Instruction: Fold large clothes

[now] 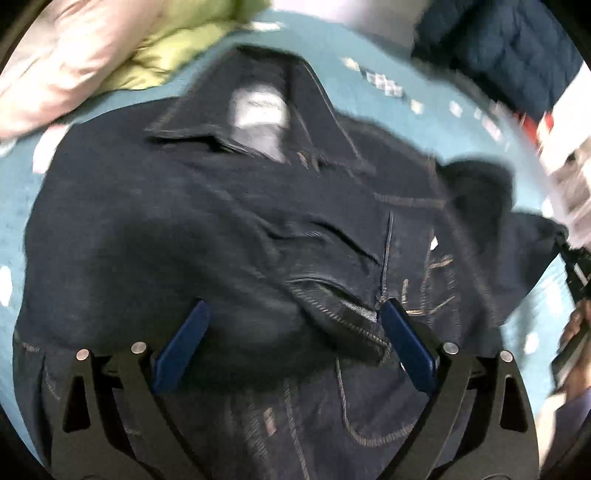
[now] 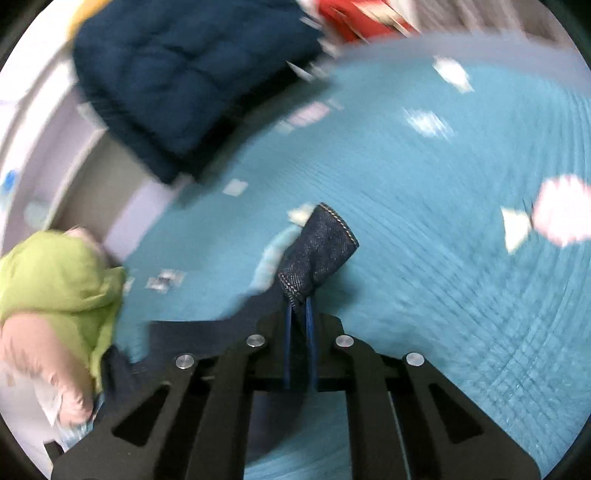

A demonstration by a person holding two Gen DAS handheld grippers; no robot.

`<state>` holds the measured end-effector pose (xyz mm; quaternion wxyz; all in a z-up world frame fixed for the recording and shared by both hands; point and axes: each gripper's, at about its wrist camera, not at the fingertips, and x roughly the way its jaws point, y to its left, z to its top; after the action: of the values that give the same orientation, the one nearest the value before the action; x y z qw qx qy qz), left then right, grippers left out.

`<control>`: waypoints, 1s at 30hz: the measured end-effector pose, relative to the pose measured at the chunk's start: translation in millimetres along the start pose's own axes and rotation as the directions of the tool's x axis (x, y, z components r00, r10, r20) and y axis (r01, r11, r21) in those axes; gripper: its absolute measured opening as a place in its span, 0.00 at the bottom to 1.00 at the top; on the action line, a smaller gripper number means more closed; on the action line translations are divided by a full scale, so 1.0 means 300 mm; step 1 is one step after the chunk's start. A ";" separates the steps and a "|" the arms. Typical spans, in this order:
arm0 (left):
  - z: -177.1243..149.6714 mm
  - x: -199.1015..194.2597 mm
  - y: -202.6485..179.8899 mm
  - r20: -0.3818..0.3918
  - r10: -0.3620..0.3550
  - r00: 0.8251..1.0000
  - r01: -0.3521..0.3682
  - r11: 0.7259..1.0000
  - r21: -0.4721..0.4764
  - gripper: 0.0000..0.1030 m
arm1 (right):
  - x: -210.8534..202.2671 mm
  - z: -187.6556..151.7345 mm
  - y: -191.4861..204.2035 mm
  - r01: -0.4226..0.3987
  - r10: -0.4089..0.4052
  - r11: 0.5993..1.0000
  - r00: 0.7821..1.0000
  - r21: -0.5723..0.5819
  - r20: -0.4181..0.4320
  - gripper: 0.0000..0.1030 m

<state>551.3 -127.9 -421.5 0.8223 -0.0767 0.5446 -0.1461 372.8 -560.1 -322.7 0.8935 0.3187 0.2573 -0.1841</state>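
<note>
A dark denim jacket (image 1: 229, 206) with pale stitching lies spread on a blue patterned cover (image 1: 373, 74), collar and white label away from me. My left gripper (image 1: 291, 314) is open just above the jacket's lower front, its blue fingers (image 1: 183, 347) wide apart and holding nothing. My right gripper (image 2: 299, 306) is shut on a stitched edge of the denim jacket (image 2: 321, 247), which sticks up past the fingertips above the blue cover (image 2: 443, 258). The right gripper also shows at the right edge of the left wrist view (image 1: 572, 258), holding the jacket's corner.
A pink garment (image 1: 62, 62) and a green one (image 1: 162, 48) lie at the far left. A dark blue quilted jacket (image 2: 177, 81) lies at the back. Red and white things (image 2: 351, 18) sit past the cover's edge.
</note>
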 end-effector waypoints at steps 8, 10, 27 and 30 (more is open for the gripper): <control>-0.001 -0.290 0.353 0.116 0.125 0.985 -0.102 0.977 -0.186 0.91 | -0.210 -0.139 0.703 -0.277 0.301 0.902 0.953 -0.332 0.023 0.07; -0.003 -0.359 0.452 0.126 0.157 0.980 -0.125 0.966 -0.226 0.91 | -0.202 -0.230 0.855 -0.344 0.359 0.863 0.933 -0.370 -0.030 0.07; -0.035 -0.454 0.704 0.104 0.196 0.975 -0.166 0.955 -0.246 0.91 | 0.212 -1.076 1.195 -0.342 0.064 0.788 0.873 -0.512 -0.483 0.14; -0.028 -0.449 0.681 0.106 0.187 0.977 -0.154 0.952 -0.263 0.91 | 0.174 -1.032 1.183 -0.350 0.089 0.794 0.876 -0.497 -0.474 0.24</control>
<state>526.5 109.1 -365.6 0.8490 -0.1430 0.5087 0.0016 483.3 -104.3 -390.0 0.8838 0.0983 0.4498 0.0831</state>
